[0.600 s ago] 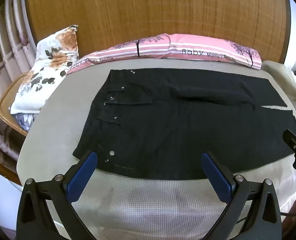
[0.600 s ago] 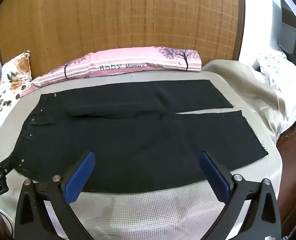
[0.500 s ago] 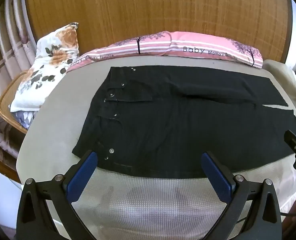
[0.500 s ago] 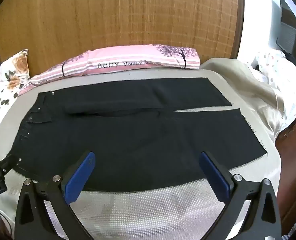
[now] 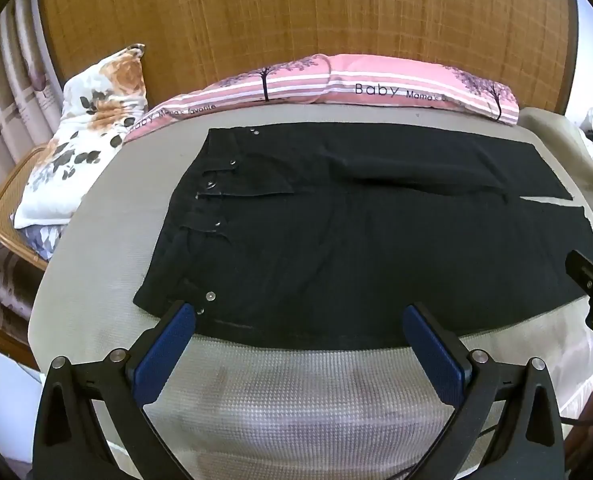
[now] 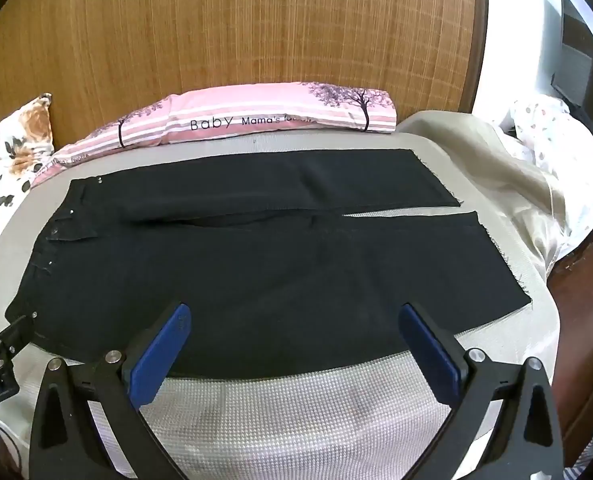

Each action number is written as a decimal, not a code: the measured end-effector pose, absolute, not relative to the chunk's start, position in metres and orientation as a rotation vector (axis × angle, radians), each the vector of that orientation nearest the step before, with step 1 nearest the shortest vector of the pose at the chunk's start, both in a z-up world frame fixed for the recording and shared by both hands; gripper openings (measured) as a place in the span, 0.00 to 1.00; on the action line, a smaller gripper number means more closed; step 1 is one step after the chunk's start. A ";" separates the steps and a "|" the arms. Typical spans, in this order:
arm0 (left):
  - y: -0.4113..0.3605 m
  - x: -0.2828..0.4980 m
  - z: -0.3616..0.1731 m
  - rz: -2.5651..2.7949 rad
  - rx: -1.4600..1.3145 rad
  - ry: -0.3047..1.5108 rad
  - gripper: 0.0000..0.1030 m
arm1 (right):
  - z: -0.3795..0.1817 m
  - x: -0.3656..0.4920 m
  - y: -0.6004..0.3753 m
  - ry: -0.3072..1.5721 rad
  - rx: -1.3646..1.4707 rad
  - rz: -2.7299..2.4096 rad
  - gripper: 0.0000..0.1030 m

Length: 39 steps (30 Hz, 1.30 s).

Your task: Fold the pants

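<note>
Black pants (image 5: 336,232) lie spread flat on a grey-covered bed (image 5: 96,216), waistband with metal studs to the left and both legs running right. In the right wrist view the pants (image 6: 276,264) show two legs split by a thin gap at the right end. My left gripper (image 5: 298,316) hovers open over the near hem by the waist corner, nothing between its blue pads. Over the near edge of the closer leg, my right gripper (image 6: 292,316) is open too and holds nothing. Each gripper's black body peeks into the other's view at the side.
A pink striped pillow (image 5: 356,84) lies along the wooden headboard (image 5: 296,20) behind the pants. A floral pillow (image 5: 92,128) leans at the back left over a wicker chair (image 5: 4,200). A beige blanket (image 6: 496,176) is bunched at the right of the bed.
Both grippers have shifted slightly forward toward the pants' near edge, which now sits a little lower in each view. Jaws stay wide apart.
</note>
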<state>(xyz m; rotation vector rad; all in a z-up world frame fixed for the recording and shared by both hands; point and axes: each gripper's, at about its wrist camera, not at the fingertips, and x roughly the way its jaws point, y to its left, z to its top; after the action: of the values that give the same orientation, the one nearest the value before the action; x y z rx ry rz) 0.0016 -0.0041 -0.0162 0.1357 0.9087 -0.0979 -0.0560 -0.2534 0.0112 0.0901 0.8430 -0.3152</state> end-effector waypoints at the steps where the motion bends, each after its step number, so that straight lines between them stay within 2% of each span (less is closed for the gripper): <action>1: -0.005 0.001 -0.017 -0.100 0.137 0.912 1.00 | 0.011 -0.056 -0.254 0.847 0.089 -0.312 1.00; 39: -0.004 0.007 -0.031 -0.099 0.136 0.977 1.00 | 0.002 -0.049 -0.249 0.895 0.096 -0.308 1.00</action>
<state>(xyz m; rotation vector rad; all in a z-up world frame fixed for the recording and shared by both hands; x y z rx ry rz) 0.0067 -0.0040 -0.0314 0.1359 0.9773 -0.0991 -0.0485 -0.2492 0.0019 0.0960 0.8954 -0.3080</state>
